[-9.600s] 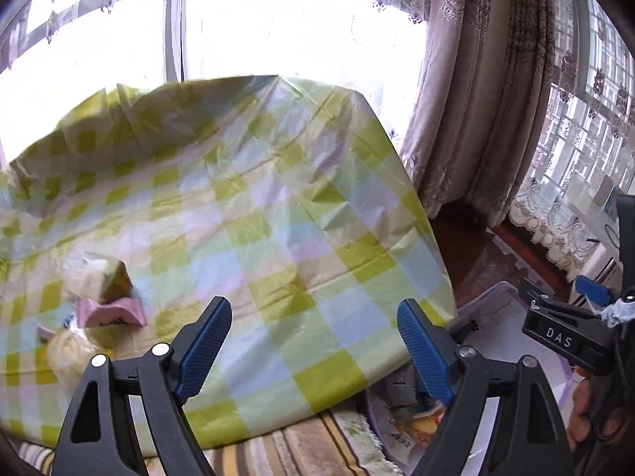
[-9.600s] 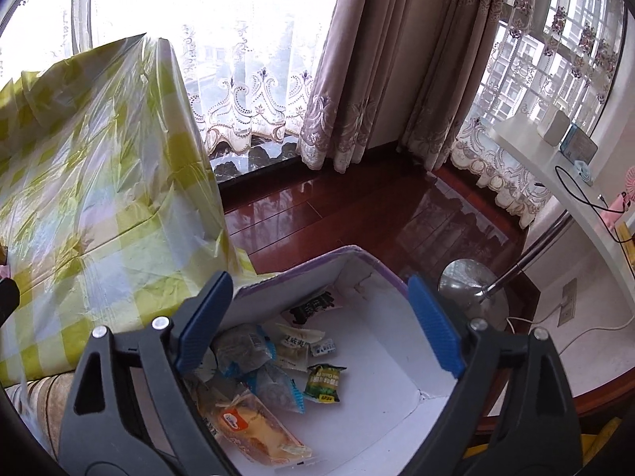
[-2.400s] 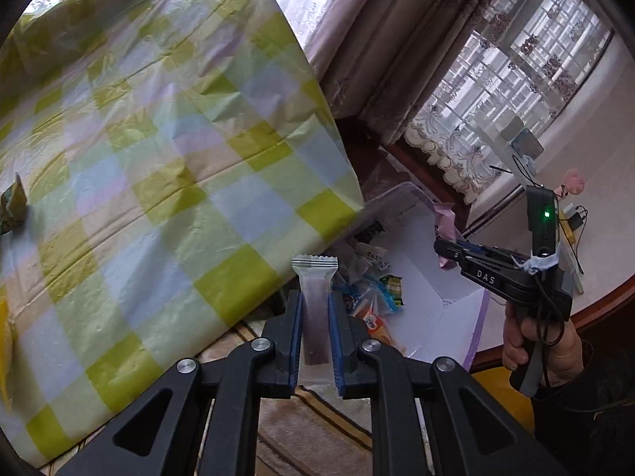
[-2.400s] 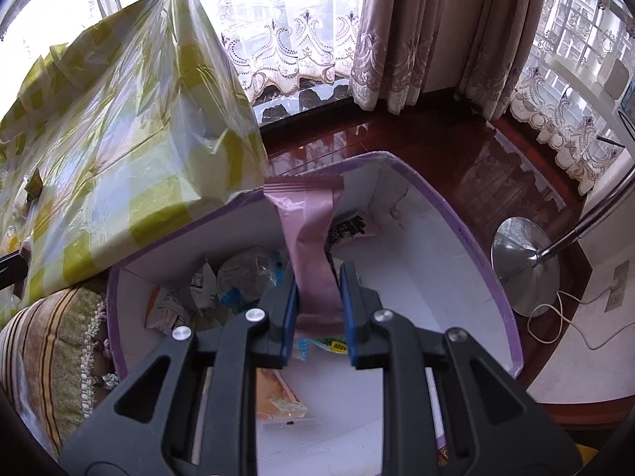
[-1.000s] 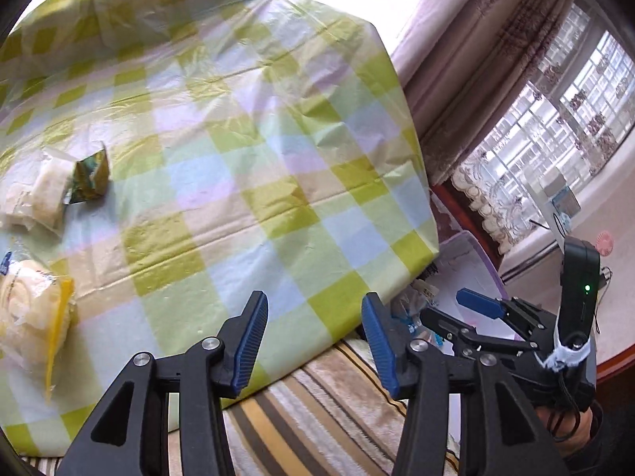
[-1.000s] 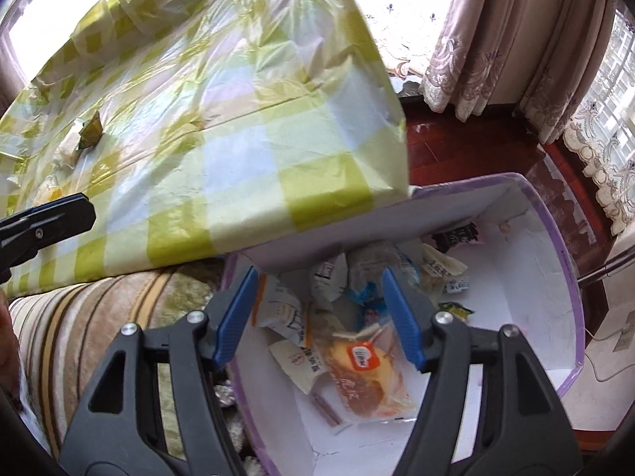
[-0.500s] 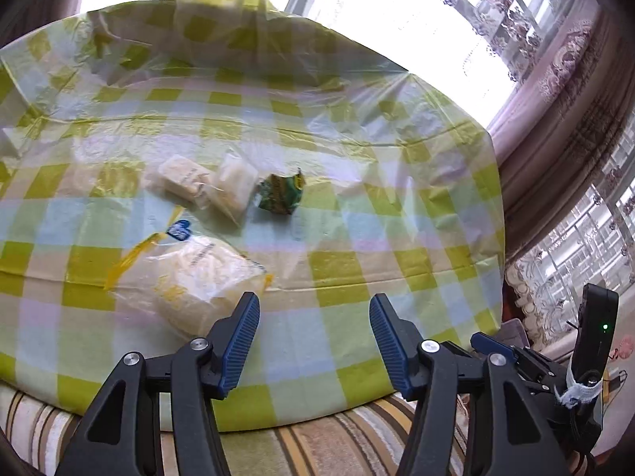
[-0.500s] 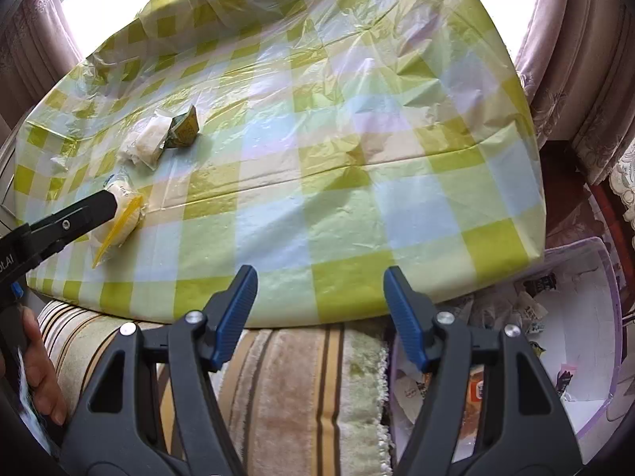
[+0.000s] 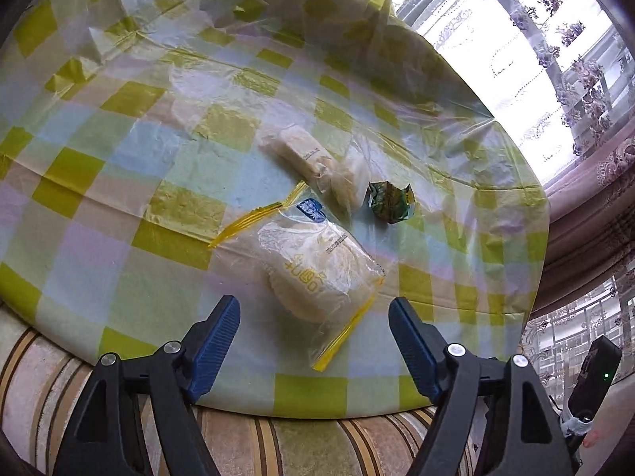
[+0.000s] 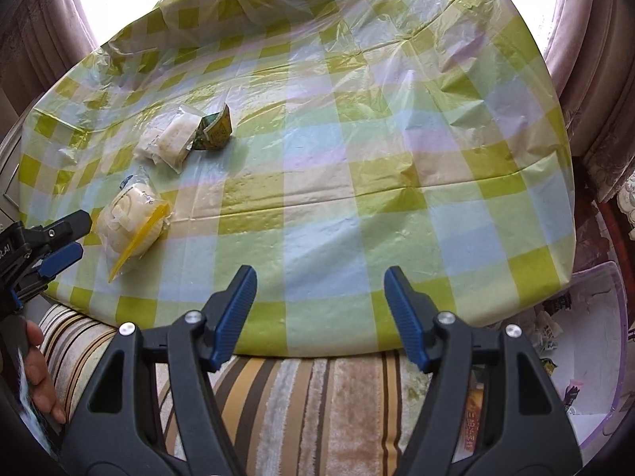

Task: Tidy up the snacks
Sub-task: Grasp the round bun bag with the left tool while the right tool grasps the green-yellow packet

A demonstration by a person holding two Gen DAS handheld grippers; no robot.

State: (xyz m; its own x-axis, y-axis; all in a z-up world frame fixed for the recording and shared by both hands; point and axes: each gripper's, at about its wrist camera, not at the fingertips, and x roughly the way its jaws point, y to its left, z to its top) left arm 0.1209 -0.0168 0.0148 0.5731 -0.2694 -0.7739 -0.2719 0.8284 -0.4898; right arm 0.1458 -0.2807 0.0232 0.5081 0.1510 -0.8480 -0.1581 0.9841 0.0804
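Observation:
A clear bag of pale buns with a yellow zip strip (image 9: pixel 317 269) (image 10: pixel 131 222) lies on the checked tablecloth (image 9: pixel 119 182) (image 10: pixel 357 166). Behind it lie a small pale wrapped cake (image 9: pixel 313 162) (image 10: pixel 166 139) and a crumpled green packet (image 9: pixel 391 202) (image 10: pixel 214 129). My left gripper (image 9: pixel 313 331) (image 10: pixel 59 238) hovers just in front of the bun bag, its jaws opening, nothing between them. My right gripper (image 10: pixel 319 311) is open and empty over the near edge of the table, well right of the snacks.
A white bin with a purple rim (image 10: pixel 595 341) holding several snack packets stands on the floor at the right. A striped cushion (image 10: pixel 309 408) (image 9: pixel 309 440) runs along the table's near edge. Curtains and bright windows (image 9: pixel 535 31) close off the far side.
Both grippers have swung from the bin over to the table. The left one has closed in on the bun bag and its jaws have spread wider. The right gripper's jaws look unchanged.

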